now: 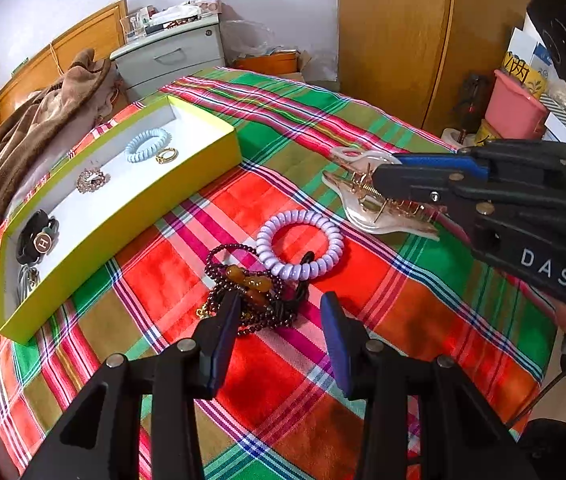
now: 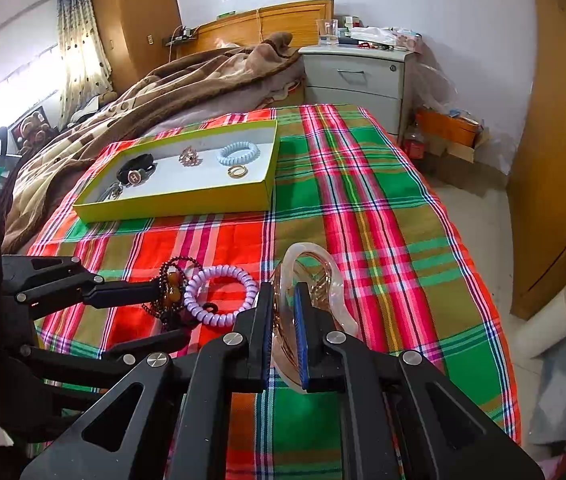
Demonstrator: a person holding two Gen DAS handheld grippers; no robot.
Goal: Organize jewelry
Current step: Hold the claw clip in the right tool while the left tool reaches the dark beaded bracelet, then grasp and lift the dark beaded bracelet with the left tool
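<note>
while five pieces sit in the box [image 2: 187, 204] at upper left, we record right gripper [image 2: 283, 328] clamped on the hair claw [image 2: 323, 276], left gripper [image 1: 279, 332] agape over the beads [image 1: 243, 280].

Cloth [image 1: 363, 280]: plaid of red, green, olive and pink with blue and white lines. Box [image 1: 187, 184]: lime-yellow walls, white inside. Coil hair tie [image 1: 299, 243]: lilac. Second coil tie [image 1: 149, 145], in the box: pale blue. Bead strand [image 1: 243, 280]: dark maroon with amber pieces. Hair claw [image 2: 315, 280]: clear pinkish with gold metal. Hair band [image 2: 135, 170]: black, brown disc lettered H. Blanket [image 2: 187, 80]: brown.
</note>
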